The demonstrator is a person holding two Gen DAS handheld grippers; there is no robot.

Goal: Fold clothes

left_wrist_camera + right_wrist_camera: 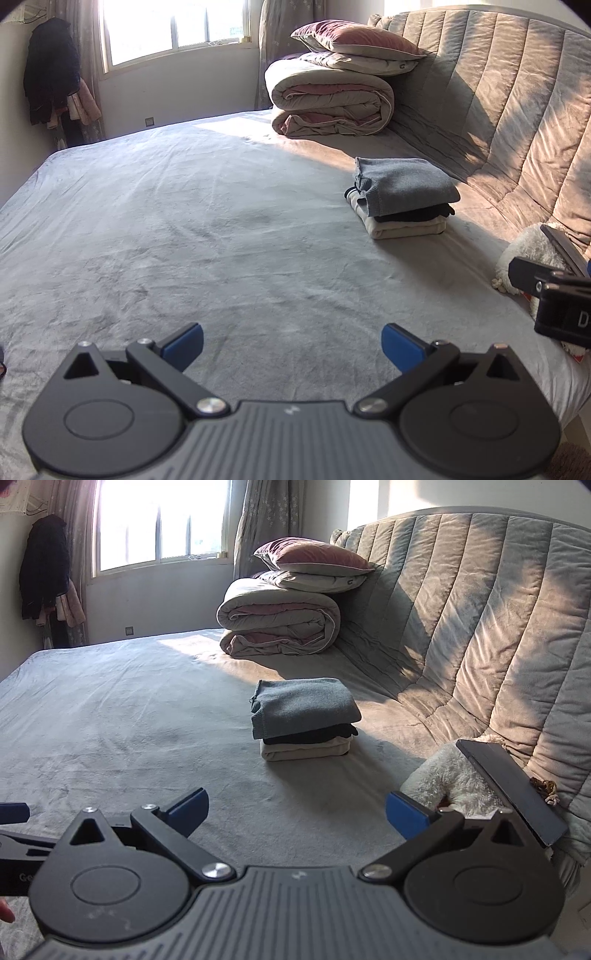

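The left claw [292,345] hangs above the grey bed sheet [184,221] with its blue-tipped fingers [184,343] spread wide and nothing between them. The right claw [297,814] is spread just as wide over the same sheet, also empty. Each shows up at the edge of the other's view: part of the right one's black body at the far right of the left wrist view, and a blue tip of the left one at the far left of the right wrist view.

The folded clothes [304,718] sit in a neat stack on the bed, ahead of both claws and well apart from them, near the quilted headboard [461,609]. A grey knit piece [402,186] lies on top, a dark one beneath it, and a cream one at the bottom.

Farther back, a rolled duvet [328,99] carries two pillows [354,40] (one maroon-topped). A white plush toy [454,779] lies by the headboard with a dark flat slab [513,790] leaning across it. Coats [51,70] hang beside the window [170,26].
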